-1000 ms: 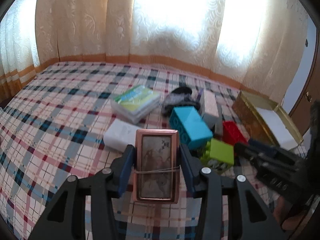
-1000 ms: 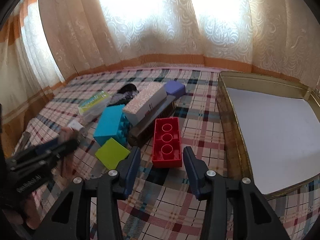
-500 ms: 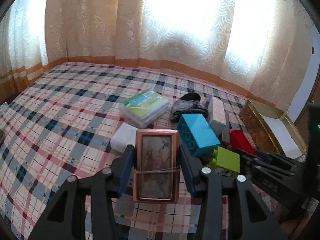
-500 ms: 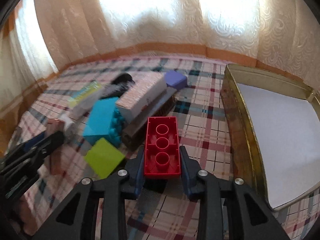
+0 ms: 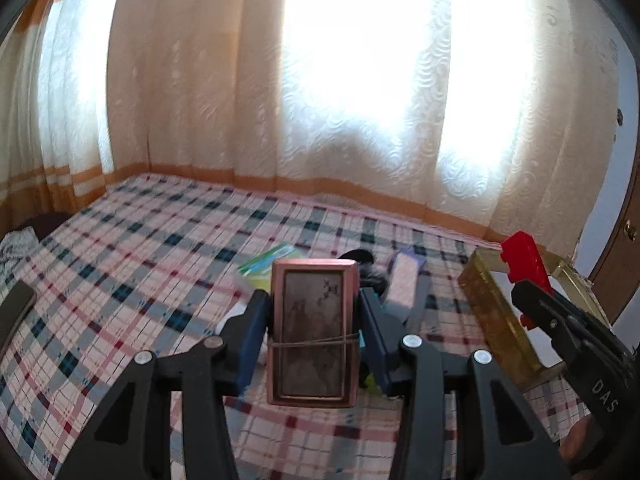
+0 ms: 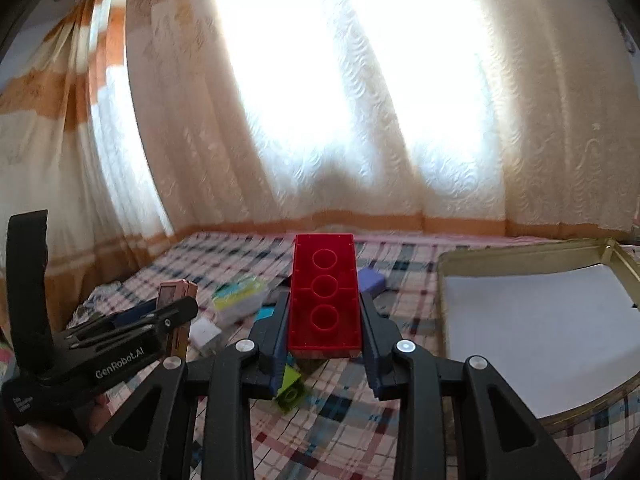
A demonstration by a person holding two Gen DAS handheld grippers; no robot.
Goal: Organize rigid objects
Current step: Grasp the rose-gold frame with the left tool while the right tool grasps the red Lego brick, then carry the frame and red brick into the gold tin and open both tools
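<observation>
My left gripper (image 5: pixel 314 334) is shut on a pink framed box (image 5: pixel 313 328) bound with a rubber band, held upright above the plaid bed. In the right wrist view my right gripper (image 6: pixel 324 320) is shut on a red building brick (image 6: pixel 324 292), underside with three rings facing the camera, lifted clear of the bed. The same red brick (image 5: pixel 524 258) shows at the right of the left wrist view, over the gold tin. From the right wrist view, the pink box (image 6: pixel 176 294) and left gripper (image 6: pixel 160 322) sit at lower left.
An open gold tin (image 6: pixel 446 292) with a white lining stands right of the red brick. On the plaid bedspread (image 5: pixel 132 264) lie a lime block (image 6: pixel 289 389), a tissue pack (image 6: pixel 240 294), a purple block (image 6: pixel 372 280) and a patterned box (image 5: pixel 404 282). Curtains hang behind.
The right gripper closed on the red brick and lifted it off the bed. Both grippers rose and tilted up, so more curtain shows. The left still holds the pink box.
</observation>
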